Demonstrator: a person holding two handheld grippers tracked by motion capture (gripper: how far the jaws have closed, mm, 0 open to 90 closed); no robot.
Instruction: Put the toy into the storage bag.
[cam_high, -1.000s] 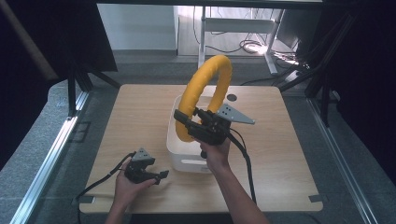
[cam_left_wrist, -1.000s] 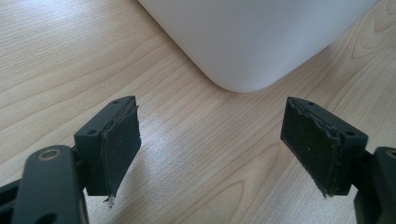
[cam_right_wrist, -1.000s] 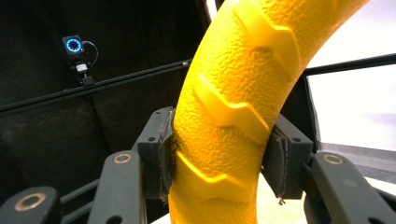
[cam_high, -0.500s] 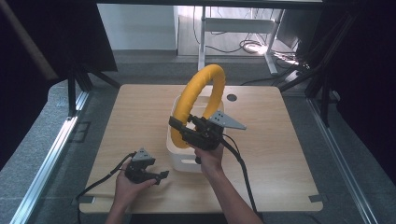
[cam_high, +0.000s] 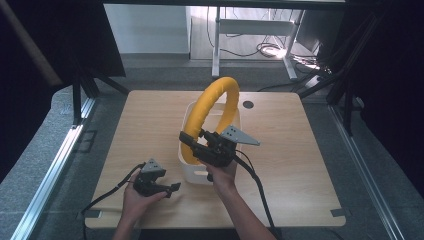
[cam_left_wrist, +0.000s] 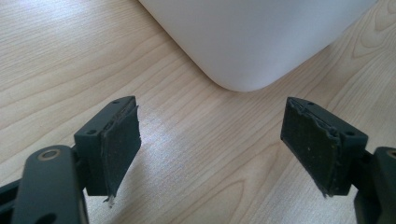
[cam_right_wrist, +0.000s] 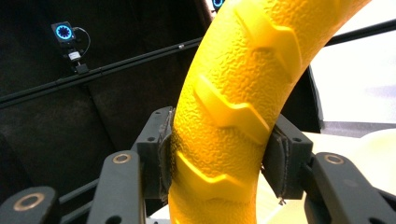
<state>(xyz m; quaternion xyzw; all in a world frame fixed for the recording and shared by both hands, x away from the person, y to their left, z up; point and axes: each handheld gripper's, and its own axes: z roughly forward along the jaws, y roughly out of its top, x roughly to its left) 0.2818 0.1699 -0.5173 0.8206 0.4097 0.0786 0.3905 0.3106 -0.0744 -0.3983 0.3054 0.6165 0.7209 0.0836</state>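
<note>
A: Wood table (cam_high: 300, 165), dark curtains around it, desk legs and cables on the floor behind. White bin (cam_high: 192, 172) sits mid-table.

B: Right gripper (cam_high: 192, 143)?

A: Jaws clamped on the yellow ring (cam_high: 212, 107). In the right gripper view both pads press the ring (cam_right_wrist: 224, 140) from either side, one pad (cam_right_wrist: 164, 161) on its left flank, the other on its right. No gap visible. Gripper (cam_right_wrist: 217, 163) holds it near the lower end of the arc.

B: Ring orientation?

A: Standing on edge, plane roughly vertical. Arc rises from the jaws, curves up over the bin and away toward the far side of the table. Lower part is down inside the bin, behind its near wall. Surface is pebbled with raised chevron ribs.

B: So where is it relative to the fingers?

A: Between them, crossing the jaw line nearly upright; most of the ring is above and beyond the pads. Can't tell whether its bottom touches the bin floor.

B: Left gripper (cam_high: 172, 187)?

A: Low over the table at the near left, just beside the bin's near corner. Jaws spread wide, nothing between them. Left gripper view shows bare wood between the pads (cam_left_wrist: 119, 140), with the bin's rounded corner (cam_left_wrist: 243, 51) ahead, apart from both. Gripper (cam_left_wrist: 212, 144) points at that corner.
</note>
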